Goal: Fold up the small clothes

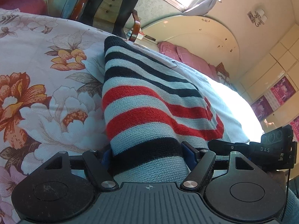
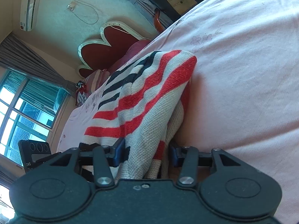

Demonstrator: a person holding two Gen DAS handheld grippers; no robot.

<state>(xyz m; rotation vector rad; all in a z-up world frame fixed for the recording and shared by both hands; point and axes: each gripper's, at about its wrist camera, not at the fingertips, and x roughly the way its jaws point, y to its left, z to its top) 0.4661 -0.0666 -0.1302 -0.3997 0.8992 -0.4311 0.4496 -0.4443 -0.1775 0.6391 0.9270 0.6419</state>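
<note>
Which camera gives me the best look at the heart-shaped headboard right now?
The right wrist view: the red heart-shaped headboard with its white rim shows whole against the wall, beyond the striped sweater. The left wrist view shows only a dark red patch in its top left corner, possibly the headboard.

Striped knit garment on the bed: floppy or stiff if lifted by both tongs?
Likely floppy: the red, black and grey striped knit garment drapes and buckles from the right tongs. Probably light, sagging between grips. The coarse knit looks grippy, unlikely to slip from the left tongs.
</note>
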